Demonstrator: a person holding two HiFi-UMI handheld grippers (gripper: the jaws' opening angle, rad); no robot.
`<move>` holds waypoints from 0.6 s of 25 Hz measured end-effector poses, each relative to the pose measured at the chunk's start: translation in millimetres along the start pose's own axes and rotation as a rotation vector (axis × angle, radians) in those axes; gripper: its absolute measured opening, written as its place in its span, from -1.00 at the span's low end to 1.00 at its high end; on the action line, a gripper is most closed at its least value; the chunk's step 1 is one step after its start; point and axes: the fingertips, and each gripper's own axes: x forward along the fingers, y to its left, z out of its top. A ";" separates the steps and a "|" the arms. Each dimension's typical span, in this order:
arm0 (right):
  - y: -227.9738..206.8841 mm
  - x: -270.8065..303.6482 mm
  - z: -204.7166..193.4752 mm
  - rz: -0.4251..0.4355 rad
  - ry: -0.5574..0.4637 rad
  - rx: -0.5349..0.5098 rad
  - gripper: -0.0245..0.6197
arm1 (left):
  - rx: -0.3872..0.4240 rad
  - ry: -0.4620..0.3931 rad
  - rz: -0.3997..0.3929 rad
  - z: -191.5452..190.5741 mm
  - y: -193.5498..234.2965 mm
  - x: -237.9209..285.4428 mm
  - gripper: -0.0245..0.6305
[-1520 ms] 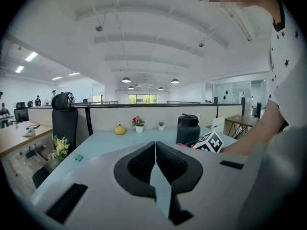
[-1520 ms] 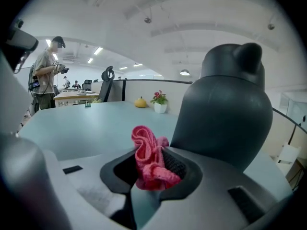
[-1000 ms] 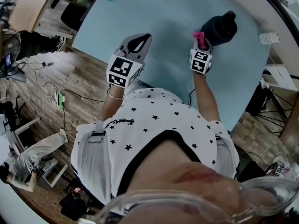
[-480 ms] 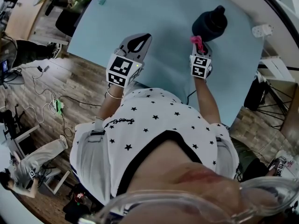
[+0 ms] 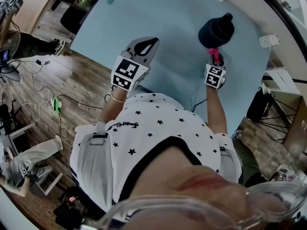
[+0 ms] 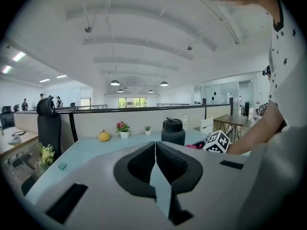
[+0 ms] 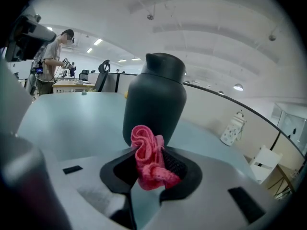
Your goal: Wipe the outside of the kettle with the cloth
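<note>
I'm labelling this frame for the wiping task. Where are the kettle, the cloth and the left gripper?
kettle (image 7: 154, 99): right gripper view, front of its dark body.
cloth (image 7: 149, 158): right gripper view, middle of the pink bunch.
left gripper (image 6: 155, 147): left gripper view, where its closed tips meet.

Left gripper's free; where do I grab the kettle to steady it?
Probably the kettle by its narrow top, from the left: the body looks too wide for the jaws, and the right gripper with the cloth occupies the near side.

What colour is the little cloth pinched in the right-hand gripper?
Bright pink. The cloth shows best in the right gripper view.
</note>
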 end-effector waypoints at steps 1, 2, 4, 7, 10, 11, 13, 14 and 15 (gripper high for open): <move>-2.8 1.1 -0.4 -0.006 0.004 0.003 -0.61 | 0.001 -0.001 0.004 0.1 1.1 -1.3 -0.83; -4.9 2.1 -1.0 -0.012 0.006 0.006 -0.61 | 0.002 -0.001 0.008 -0.1 2.2 -2.5 -0.83; -6.7 3.3 -1.9 -0.019 0.009 0.014 -0.61 | 0.000 0.003 0.016 -1.0 4.1 -5.0 -0.83; -5.5 2.6 -0.8 -0.020 0.008 0.021 -0.61 | -0.002 0.004 0.021 -1.5 5.8 -7.7 -0.83; -14.0 -3.9 -2.1 -0.055 -0.007 0.049 -0.61 | 0.003 -0.001 0.005 -0.3 5.3 -5.1 -0.83; -20.7 -8.2 -3.0 -0.076 -0.017 0.075 -0.61 | 0.004 -0.002 -0.002 0.3 5.1 -3.0 -0.84; -35.9 -21.3 -1.3 -0.113 -0.048 0.157 -0.61 | 0.009 -0.005 -0.019 1.7 4.9 1.6 -0.84; -43.8 -30.0 1.7 -0.130 -0.070 0.205 -0.61 | 0.012 -0.006 -0.027 2.7 4.8 3.8 -0.83; -51.7 -39.7 5.8 -0.147 -0.096 0.251 -0.61 | 0.016 -0.008 -0.036 3.7 4.7 6.3 -0.83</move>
